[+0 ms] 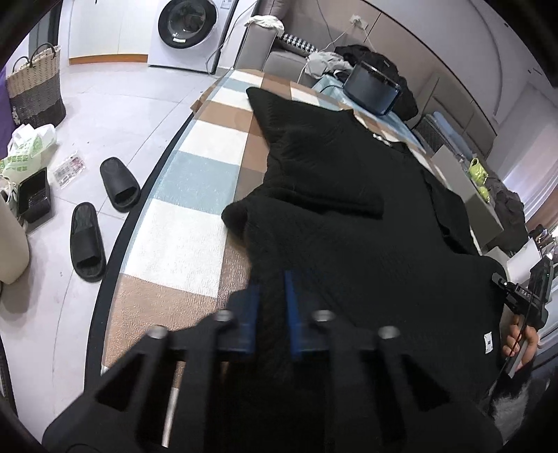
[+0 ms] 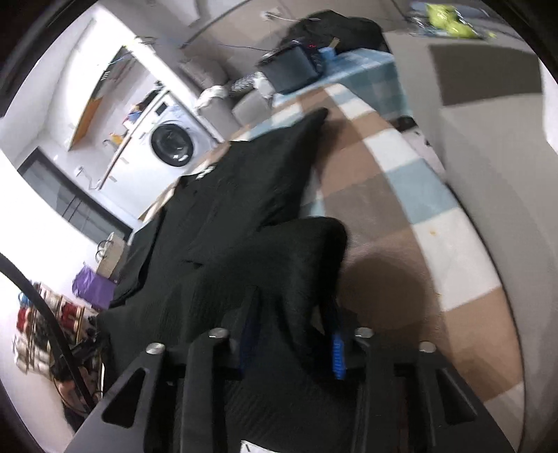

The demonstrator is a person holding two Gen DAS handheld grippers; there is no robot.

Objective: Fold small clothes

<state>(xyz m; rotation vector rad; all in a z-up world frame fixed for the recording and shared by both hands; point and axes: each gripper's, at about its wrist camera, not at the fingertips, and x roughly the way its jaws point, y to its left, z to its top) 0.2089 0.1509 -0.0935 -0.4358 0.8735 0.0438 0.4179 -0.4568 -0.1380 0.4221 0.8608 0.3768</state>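
Note:
A black textured garment lies spread along the checked tablecloth. Its near edge is raised off the table. My left gripper is shut on the garment's near hem, with cloth between its blue pads. The right gripper's body shows at the right edge of the left wrist view, held by a hand. In the right wrist view the garment runs away over the tablecloth. My right gripper holds a bunched fold of it between its blue pads.
A dark box and a clothes pile sit at the table's far end. A grey sofa and a washing machine stand behind. Two black slippers, a basket and bags lie on the floor at left. A grey box with green items stands at right.

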